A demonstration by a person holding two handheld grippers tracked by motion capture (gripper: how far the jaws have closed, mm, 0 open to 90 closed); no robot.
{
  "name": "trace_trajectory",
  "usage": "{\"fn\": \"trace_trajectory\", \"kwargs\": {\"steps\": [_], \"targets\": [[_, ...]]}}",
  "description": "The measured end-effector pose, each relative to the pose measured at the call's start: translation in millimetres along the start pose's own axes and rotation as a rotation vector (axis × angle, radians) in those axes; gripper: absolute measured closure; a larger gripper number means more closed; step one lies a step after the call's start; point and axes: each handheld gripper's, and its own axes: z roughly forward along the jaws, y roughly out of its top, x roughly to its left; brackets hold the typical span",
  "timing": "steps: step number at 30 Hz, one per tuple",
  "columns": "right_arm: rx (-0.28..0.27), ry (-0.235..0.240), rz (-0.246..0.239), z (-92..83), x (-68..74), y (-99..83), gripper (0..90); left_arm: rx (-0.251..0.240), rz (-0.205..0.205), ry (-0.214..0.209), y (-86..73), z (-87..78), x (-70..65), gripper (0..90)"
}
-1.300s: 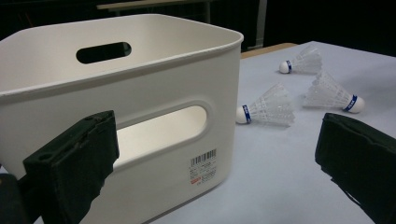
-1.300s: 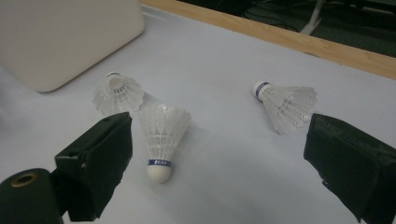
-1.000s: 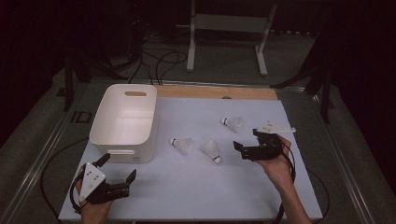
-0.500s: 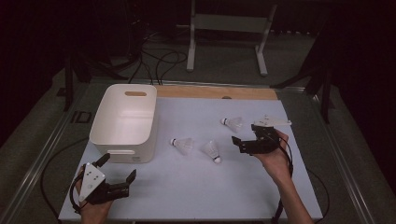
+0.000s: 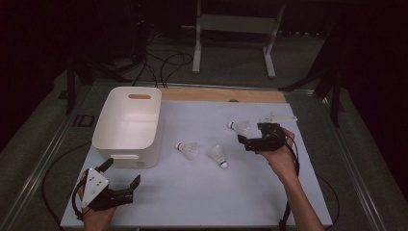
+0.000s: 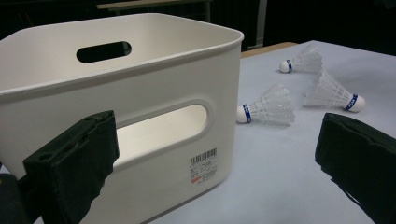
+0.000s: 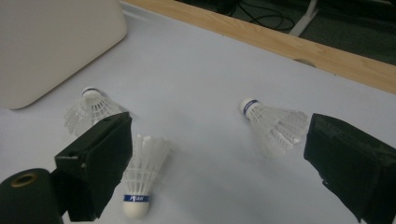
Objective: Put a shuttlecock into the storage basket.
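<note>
A: Starting at the left, what is the left gripper (image 5: 120,180) doing?

B: It is hovering over the near left corner of the table (image 5: 202,202), its jaws spread wide and gripping nothing. In the left gripper view the two black padded jaws are framing the white bin (image 6: 140,93), which is sitting just ahead of them.

A: What is the bin like?

B: Smooth white plastic, rounded corners, an oval handle slot in each end wall and a barcode sticker (image 6: 203,165) low on the near wall. It is standing upright on the left part of the table.

A: And moving right?

B: Three shuttlecocks are lying on their sides. The left shuttlecock (image 5: 187,149) is resting just beside the bin, the middle shuttlecock (image 5: 217,155) is lying near it, cork toward the person, and the far shuttlecock (image 5: 239,127) is lying just off the right gripper (image 5: 248,140). Each has a white feathery skirt, a round white cork and a blue band.

A: Is that right gripper pinching one?

B: No. Its jaws are gaping wide and empty. In the right gripper view the far shuttlecock (image 7: 275,123) is lying between them, nearer the right-hand jaw, and the middle shuttlecock (image 7: 142,175) is lying just beside the left-hand jaw.

A: The surface and room?

B: The table is wearing a pale, matte sheet with a wooden strip (image 5: 221,95) along the far edge. Beyond it, a dark room with grey floor, cables (image 5: 159,62) and a white stand (image 5: 233,29).
</note>
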Motion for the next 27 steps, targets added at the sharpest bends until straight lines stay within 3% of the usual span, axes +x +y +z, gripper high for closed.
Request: {"fn": "trace_trajectory", "kwargs": {"steps": [6,27], "targets": [[0.004,0.0,0.002,3.6,-2.2,4.9,8.0,0.0,-0.001,-0.001,-0.2,0.1,-0.1,0.1],[0.047,-0.005,0.046,43.4,-25.4,2.6,8.0,0.004,0.001,-0.003,-0.7,1.0,-0.2,0.1]]}}
